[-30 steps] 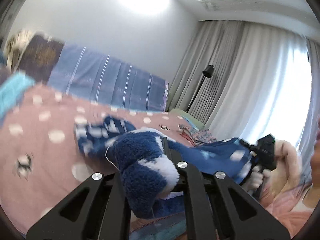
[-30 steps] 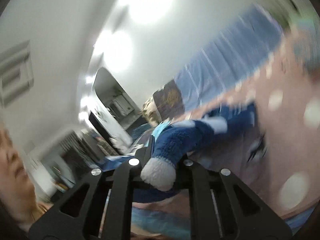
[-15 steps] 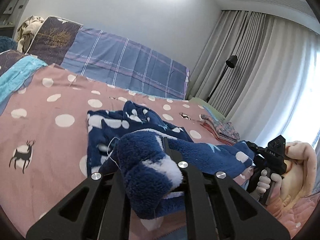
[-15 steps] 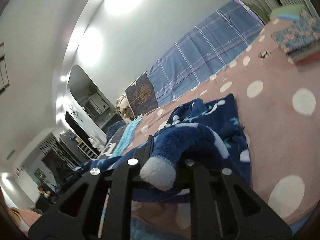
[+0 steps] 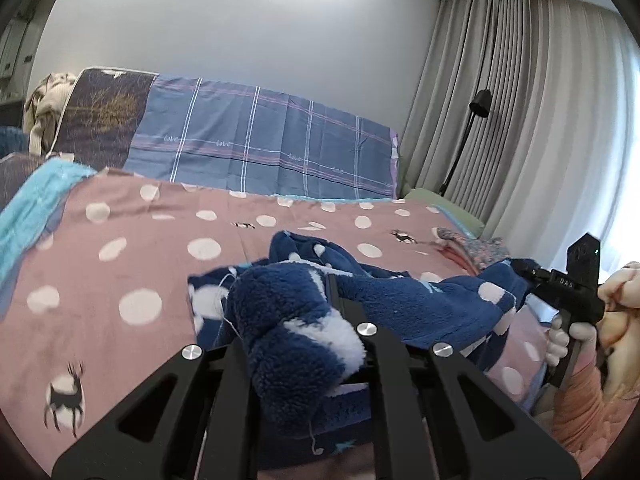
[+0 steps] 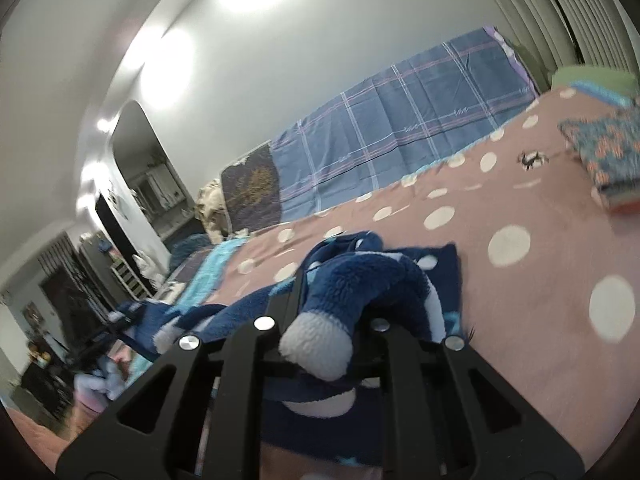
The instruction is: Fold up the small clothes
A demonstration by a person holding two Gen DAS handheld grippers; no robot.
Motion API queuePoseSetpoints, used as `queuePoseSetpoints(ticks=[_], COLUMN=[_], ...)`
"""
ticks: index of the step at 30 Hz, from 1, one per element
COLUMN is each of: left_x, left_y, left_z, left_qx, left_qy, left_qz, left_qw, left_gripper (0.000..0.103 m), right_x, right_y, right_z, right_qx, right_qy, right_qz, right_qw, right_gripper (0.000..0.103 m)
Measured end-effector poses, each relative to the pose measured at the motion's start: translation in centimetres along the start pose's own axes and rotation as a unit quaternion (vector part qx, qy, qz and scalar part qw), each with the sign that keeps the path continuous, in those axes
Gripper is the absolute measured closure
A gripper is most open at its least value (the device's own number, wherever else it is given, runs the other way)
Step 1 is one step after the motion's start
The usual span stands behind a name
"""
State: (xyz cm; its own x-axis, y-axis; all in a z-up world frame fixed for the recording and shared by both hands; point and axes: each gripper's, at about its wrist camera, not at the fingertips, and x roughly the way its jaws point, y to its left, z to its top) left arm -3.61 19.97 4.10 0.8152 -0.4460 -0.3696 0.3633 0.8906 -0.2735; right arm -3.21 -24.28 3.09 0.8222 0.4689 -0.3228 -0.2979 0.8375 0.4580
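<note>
Gripping a thick wad of fleece, our left gripper [image 5: 320, 320] has its jaws clamped on a bunched end of the blue fleece garment [image 5: 420, 304], and our right gripper [image 6: 332, 320] is likewise clamped on another bunched end, where a white cuff [image 6: 316, 354] pokes out toward six o'clock. In the left wrist view the right gripper sits out at three o'clock with cloth at its tip. The garment spans between the two tools, its middle sagging onto the pink spotted bedspread [image 5: 132, 264] toward twelve o'clock of both cameras. We judge it light, soft and bulky: it will slump and spring back rather than hold a crease, so we would grip at hems or cuffs and lay each fold flat. It is deep navy pile with white spots and pale blue marks; whether it is a top or trousers we cannot quite tell from this crumpled shape. Further out, a folded patterned cloth [image 6: 604, 160] lies at two o'clock in the right wrist view, and a blue checked pillow [image 5: 272, 148] runs along twelve o'clock.
</note>
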Motion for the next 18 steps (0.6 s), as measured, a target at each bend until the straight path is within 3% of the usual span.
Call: queuePoseSetpoints(ticks=[11, 15, 18], left_x=[8.8, 14.4, 20.5], left_y=[2.3, 4.0, 6.1], left_z=[5.4, 5.7, 4.5], left_qx=[0.047, 0.054, 0.070], left_qy=[-0.014, 0.008, 0.049], left_qz=[0.050, 0.092, 0.136], left_qw=[0.9975, 0.9943, 0.9870], left_gripper=[0.094, 0.094, 0.093], right_x=[8.7, 14.6, 20.2], right_y=[-1.9, -4.6, -7.8], right_z=[5.3, 6.1, 5.6], right_qx=[-0.041, -0.038, -0.027], right_qy=[0.005, 0.033, 0.078], right_qz=[-0.048, -0.066, -0.092], right_qw=[0.998, 0.997, 0.992], right_gripper=[0.089, 0.089, 0.089])
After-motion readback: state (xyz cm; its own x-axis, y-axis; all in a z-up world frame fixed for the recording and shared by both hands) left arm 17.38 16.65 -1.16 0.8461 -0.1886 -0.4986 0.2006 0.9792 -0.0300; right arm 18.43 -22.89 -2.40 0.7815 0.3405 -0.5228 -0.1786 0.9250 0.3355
